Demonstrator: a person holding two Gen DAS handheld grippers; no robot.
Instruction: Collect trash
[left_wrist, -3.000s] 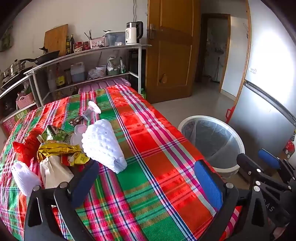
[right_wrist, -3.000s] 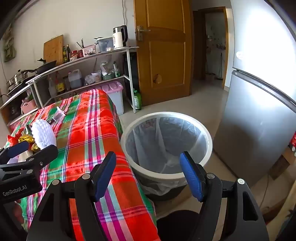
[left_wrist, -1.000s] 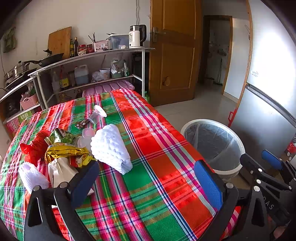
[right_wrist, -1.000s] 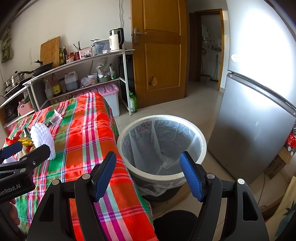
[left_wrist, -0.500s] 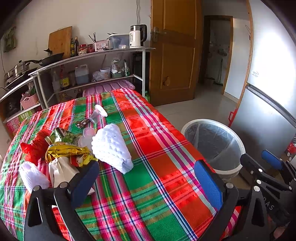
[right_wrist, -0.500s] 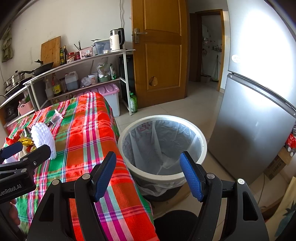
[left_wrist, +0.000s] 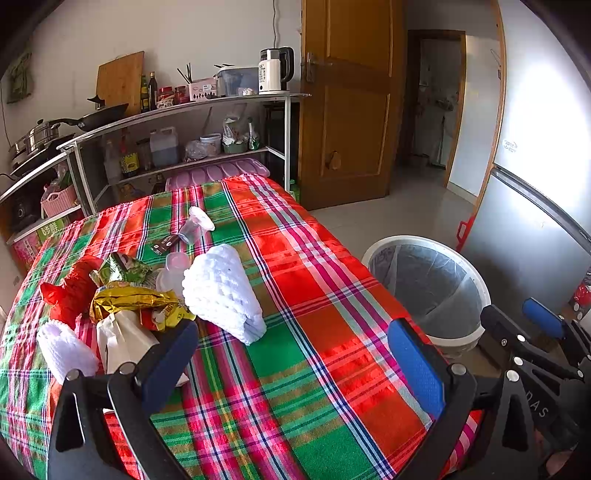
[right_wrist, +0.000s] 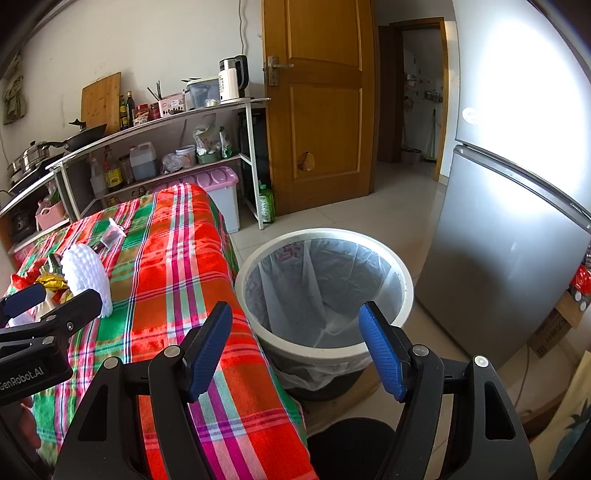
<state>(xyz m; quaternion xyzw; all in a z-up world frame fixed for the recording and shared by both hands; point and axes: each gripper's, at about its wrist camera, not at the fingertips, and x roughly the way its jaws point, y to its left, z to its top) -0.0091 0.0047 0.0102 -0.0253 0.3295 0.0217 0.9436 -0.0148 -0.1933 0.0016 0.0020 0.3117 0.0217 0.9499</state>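
Observation:
Trash lies in a pile on the plaid tablecloth (left_wrist: 314, 332) at the left: a white foam fruit net (left_wrist: 221, 295), a gold wrapper (left_wrist: 129, 297), a red plastic bag (left_wrist: 70, 291), a green wrapper (left_wrist: 122, 267), a white paper bag (left_wrist: 122, 339), a smaller foam net (left_wrist: 64, 350) and clear plastic cups (left_wrist: 195, 225). My left gripper (left_wrist: 295, 358) is open and empty above the table's near edge, right of the pile. My right gripper (right_wrist: 295, 347) is open and empty, over the rim of the white bin (right_wrist: 321, 236) with a clear liner, which stands on the floor beside the table.
A metal shelf rack (left_wrist: 177, 110) with pans, bottles and a kettle (left_wrist: 273, 70) stands behind the table. A wooden door (right_wrist: 317, 103) is at the back and a silver fridge (right_wrist: 517, 221) at the right. A pink-lidded storage box (right_wrist: 218, 184) sits by the table's far end.
Both views shifted slightly over the last seconds; the grippers drifted a little back and up. The jaws stayed open and no trash moved.

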